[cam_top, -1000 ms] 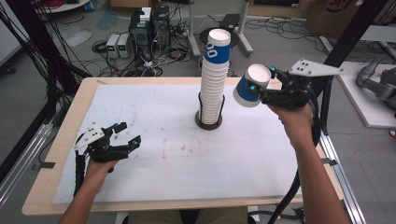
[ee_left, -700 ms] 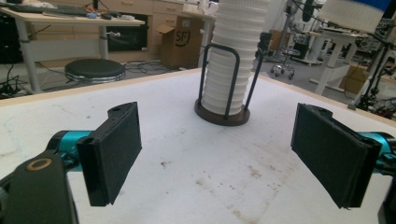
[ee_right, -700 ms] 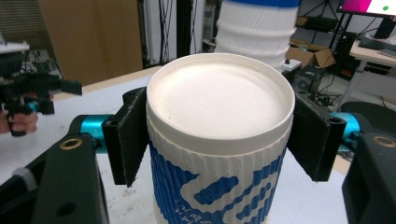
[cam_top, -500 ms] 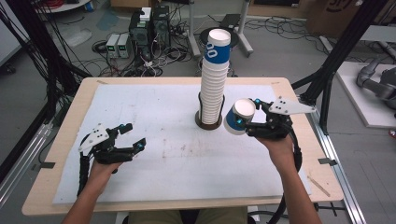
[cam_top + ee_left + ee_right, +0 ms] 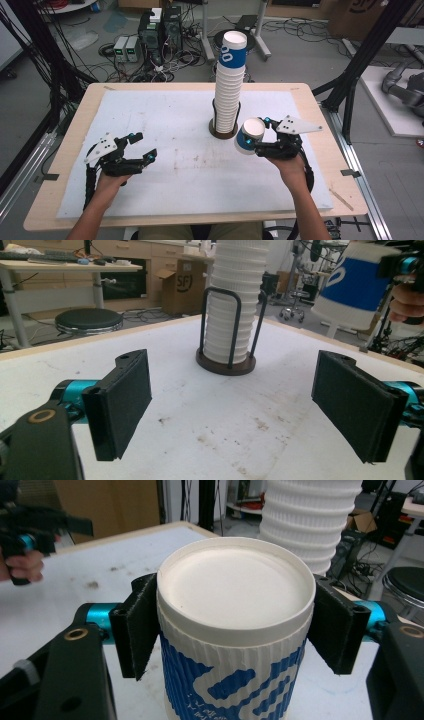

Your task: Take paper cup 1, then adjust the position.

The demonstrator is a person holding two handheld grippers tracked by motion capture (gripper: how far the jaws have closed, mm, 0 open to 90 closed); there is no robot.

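Cup stack (image 5: pixel 235 300) top cut off

The cup (image 5: pixel 249 135), clamped in the right gripper (image 5: pixel 260 142), has been brought down from beside the upper part of the stack (image 5: pixel 229 85) and nearer, to just right of the stack's base. The left gripper (image 5: pixel 136 150) has been shifted slightly right.

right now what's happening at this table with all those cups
A person sits at the table with a claw in each hand. The right claw is shut on a blue and white paper cup, held tipped on its side just right of the tall cup stack, which stands in a dark wire holder. The left claw hovers open over the white mat, holding nothing.
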